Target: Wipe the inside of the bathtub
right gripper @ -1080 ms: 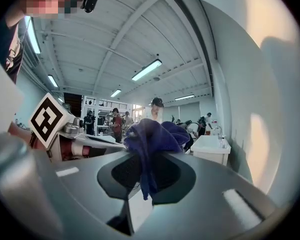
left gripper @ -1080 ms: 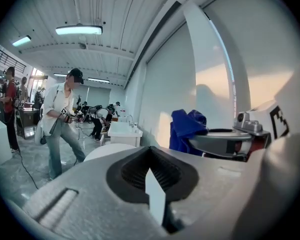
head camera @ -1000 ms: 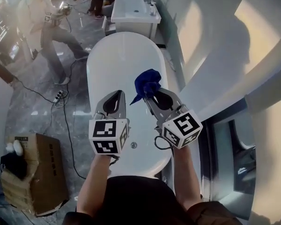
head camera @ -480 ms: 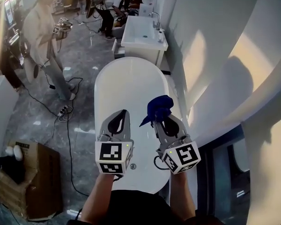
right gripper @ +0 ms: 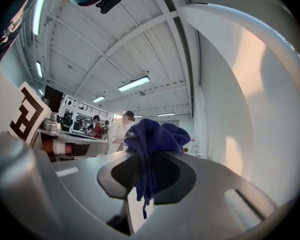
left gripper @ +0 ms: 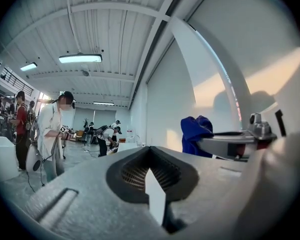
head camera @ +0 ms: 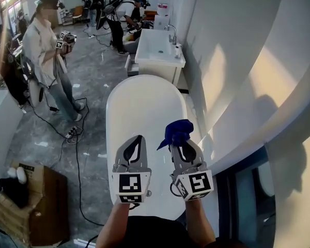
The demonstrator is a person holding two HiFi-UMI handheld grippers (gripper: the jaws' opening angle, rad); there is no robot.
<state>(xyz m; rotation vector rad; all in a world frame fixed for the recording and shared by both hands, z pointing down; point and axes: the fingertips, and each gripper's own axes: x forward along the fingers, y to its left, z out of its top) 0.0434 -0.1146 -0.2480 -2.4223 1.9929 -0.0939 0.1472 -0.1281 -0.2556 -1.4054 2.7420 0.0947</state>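
Lower now, right gripper (head camera: 177, 142) clamping cloth (head camera: 177, 130) — left gripper (head camera: 137, 138) closed; above bathtub (head camera: 139, 99)

Bathtubs: one, the white oval bathtub (head camera: 144, 99) at the centre of the head view.
Cloths: one blue cloth (head camera: 177, 130), just right of centre.
Grippers: two, the left gripper (head camera: 138, 138) and the right gripper (head camera: 174, 145), side by side at lower centre.
Marker cubes: two, the left cube (head camera: 132, 186) and the right cube (head camera: 195, 184), near the bottom edge.
Washbasins: one washbasin (head camera: 159, 55) at top centre, with one tap (head camera: 172, 34).
Cardboard boxes: one cardboard box (head camera: 39, 205), lower left.
Power strips: one power strip (head camera: 71, 133), on the floor at left.
People: at least four, upper left and top edge; nearest is the person in a white shirt (head camera: 44, 50); the far ones are too small to count surely.
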